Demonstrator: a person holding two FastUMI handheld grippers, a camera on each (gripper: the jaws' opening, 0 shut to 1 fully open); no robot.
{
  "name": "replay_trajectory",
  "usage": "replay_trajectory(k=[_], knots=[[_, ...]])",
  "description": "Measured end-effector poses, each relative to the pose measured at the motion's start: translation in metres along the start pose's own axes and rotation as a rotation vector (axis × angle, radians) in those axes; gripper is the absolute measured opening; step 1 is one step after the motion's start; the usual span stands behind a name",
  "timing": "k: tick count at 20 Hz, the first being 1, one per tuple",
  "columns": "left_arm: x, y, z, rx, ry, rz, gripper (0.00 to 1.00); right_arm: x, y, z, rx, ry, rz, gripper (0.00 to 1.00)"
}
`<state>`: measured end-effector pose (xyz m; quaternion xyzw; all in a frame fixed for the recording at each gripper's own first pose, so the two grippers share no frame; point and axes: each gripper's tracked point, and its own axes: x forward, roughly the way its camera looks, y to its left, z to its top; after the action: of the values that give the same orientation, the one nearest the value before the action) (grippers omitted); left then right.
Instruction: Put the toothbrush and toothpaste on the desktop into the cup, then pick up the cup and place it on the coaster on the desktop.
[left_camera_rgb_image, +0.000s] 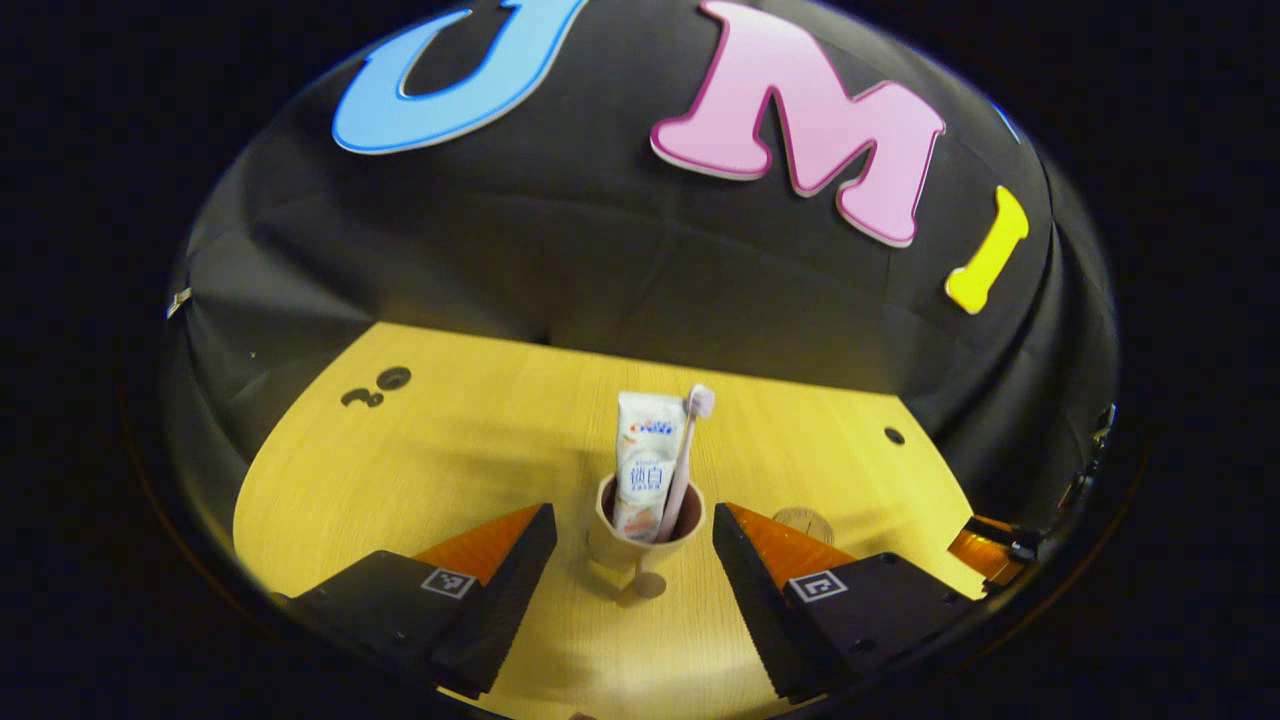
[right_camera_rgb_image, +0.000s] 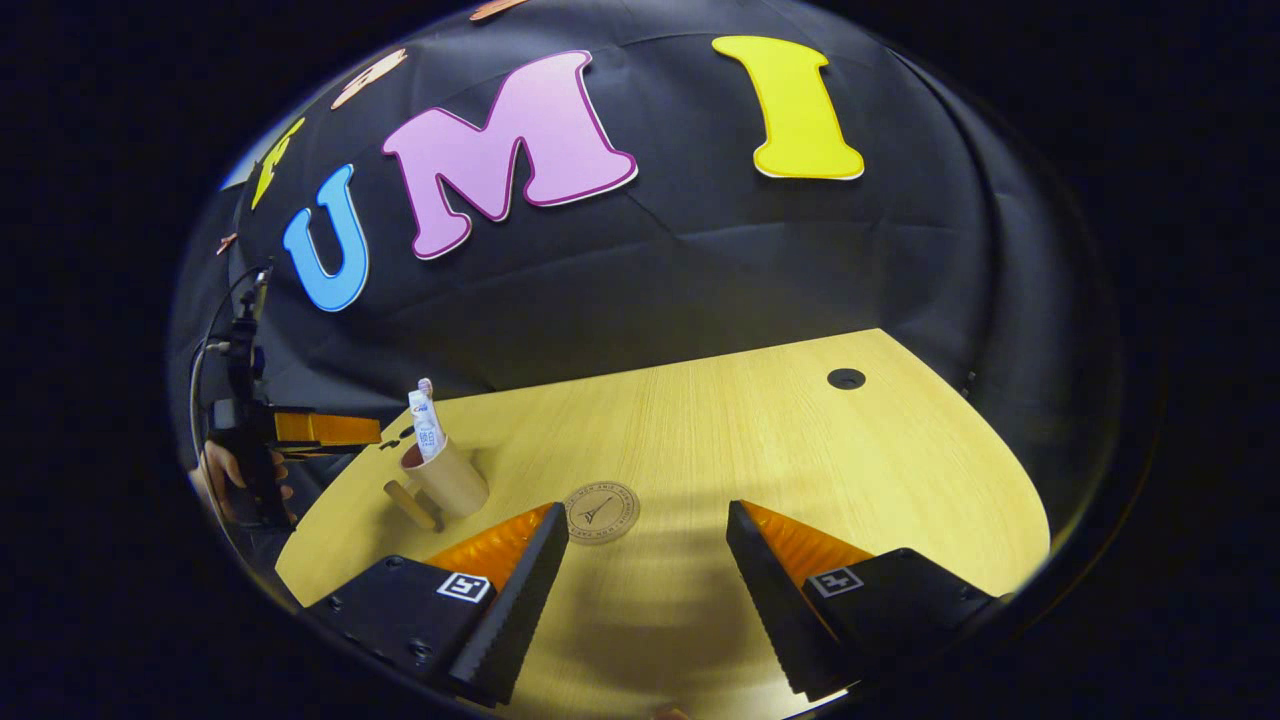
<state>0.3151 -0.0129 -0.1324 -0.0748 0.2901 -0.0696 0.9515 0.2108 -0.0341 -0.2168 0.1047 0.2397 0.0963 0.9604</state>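
A tan cup (left_camera_rgb_image: 640, 548) stands upright on the wooden desktop, its handle toward me. In it stand the white toothpaste tube (left_camera_rgb_image: 641, 460) and the pink toothbrush (left_camera_rgb_image: 688, 450), head up. My left gripper (left_camera_rgb_image: 633, 515) is open, its fingers on either side of the cup and just short of it, not touching. The round coaster (left_camera_rgb_image: 803, 520) peeks out behind the right finger. In the right gripper view the cup (right_camera_rgb_image: 452, 482) with the toothpaste (right_camera_rgb_image: 427, 428) stands left of the coaster (right_camera_rgb_image: 601, 511). My right gripper (right_camera_rgb_image: 648, 513) is open over bare desk beside the coaster.
The left gripper (right_camera_rgb_image: 320, 428) and the hand (right_camera_rgb_image: 225, 480) holding it are at the far left, at the desk's edge. Cable holes (left_camera_rgb_image: 393, 378) (right_camera_rgb_image: 846, 378) mark the desktop near the back. Black cloth walls close the desk behind and at the sides.
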Motion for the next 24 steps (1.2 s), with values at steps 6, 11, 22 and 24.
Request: replay_trajectory(k=[6, 11, 22, 24], knots=[[0.021, 0.004, -0.044, 0.062, 0.259, 0.013, 0.98, -0.033, -0.030, 0.007, 0.041, -0.003, -0.044, 0.98], [0.047, 0.000, -0.070, 0.125, 0.405, 0.014, 0.97, -0.039, -0.050, -0.010, 0.142, 0.031, -0.093, 0.98], [0.094, 0.007, -0.091, 0.232, 0.588, 0.095, 0.77, -0.054, -0.107, -0.015, 0.232, 0.014, -0.233, 0.98], [0.095, 0.007, -0.094, 0.210, 0.613, 0.100, 0.65, -0.054, -0.112, -0.017, 0.242, 0.015, -0.245, 0.98]])
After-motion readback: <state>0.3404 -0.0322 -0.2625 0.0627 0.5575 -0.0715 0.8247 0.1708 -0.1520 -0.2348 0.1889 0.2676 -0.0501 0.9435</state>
